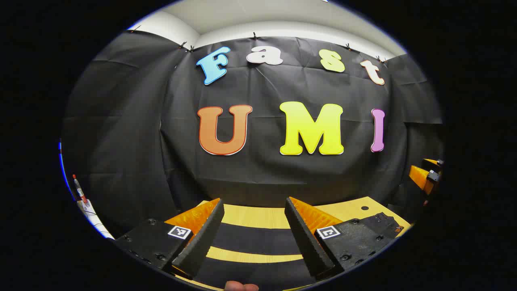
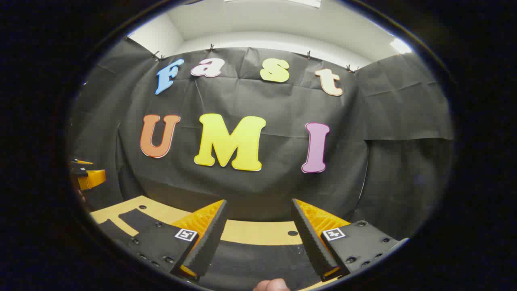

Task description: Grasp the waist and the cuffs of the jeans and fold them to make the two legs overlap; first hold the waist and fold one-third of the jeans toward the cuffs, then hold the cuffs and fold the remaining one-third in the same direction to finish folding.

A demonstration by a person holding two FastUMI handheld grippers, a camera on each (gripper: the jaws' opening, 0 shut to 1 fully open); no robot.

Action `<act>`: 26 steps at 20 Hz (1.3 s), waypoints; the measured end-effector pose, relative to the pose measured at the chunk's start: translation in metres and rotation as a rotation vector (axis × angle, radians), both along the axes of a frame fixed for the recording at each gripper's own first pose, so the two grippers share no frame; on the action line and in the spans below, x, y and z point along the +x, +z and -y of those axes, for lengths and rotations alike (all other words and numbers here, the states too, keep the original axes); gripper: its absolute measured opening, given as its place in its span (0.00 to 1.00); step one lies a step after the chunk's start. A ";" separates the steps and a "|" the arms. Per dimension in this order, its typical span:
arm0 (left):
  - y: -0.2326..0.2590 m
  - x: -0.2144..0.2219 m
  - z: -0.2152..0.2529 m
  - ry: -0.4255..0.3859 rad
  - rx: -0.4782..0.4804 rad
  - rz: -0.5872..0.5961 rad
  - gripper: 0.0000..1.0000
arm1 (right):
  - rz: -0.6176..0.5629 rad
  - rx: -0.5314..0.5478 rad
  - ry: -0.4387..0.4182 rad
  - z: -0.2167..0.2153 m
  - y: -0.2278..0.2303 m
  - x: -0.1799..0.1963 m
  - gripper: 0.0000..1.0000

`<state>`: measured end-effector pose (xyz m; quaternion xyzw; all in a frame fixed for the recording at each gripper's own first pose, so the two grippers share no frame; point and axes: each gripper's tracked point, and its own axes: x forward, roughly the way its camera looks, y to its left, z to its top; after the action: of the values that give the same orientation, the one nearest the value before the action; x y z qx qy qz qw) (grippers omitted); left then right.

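Left gripper view: both grippers' jaws are held wide and empty above dark denim jeans (image 1: 254, 240) at 6 o'clock on the pale wooden table (image 1: 258, 216), so the waist-and-cuff grasp is judged unstarted.

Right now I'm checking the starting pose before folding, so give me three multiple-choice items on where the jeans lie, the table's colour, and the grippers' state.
1. Where do the dark jeans lie?
A. On the table
B. Hung on the wall
C. Between shut fingers

2. What colour is the table?
A. White
B. Light wood
C. Blue

3. How do the left gripper and right gripper stand?
A. Both shut
B. One shut on cloth
C. Both open

Answers: 1 A, the dark cloth lies flat on the tabletop. 2 B, pale wood shows around the cloth. 3 C, a wide gap parts each pair of fingers.
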<state>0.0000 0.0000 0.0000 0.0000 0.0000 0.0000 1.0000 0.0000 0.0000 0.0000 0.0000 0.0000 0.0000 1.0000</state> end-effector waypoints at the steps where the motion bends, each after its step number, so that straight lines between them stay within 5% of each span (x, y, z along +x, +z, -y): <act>1: 0.001 0.000 0.000 -0.003 0.001 0.003 0.97 | -0.001 0.003 -0.001 0.000 -0.001 0.001 0.94; 17: -0.002 0.004 0.002 -0.027 -0.023 -0.003 0.97 | -0.011 0.010 -0.023 0.007 -0.003 0.001 0.99; 22: -0.006 0.011 -0.001 -0.026 -0.020 -0.014 0.97 | -0.032 0.033 -0.047 0.025 -0.010 0.002 0.94; 26: -0.037 0.019 -0.039 0.053 -0.074 -0.105 0.97 | -0.134 0.116 -0.110 0.073 -0.043 0.009 0.96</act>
<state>0.0186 0.0389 -0.0370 -0.0372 0.0523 0.0267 0.9976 0.0092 -0.0734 -0.0426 0.0577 0.0667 -0.0548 0.9946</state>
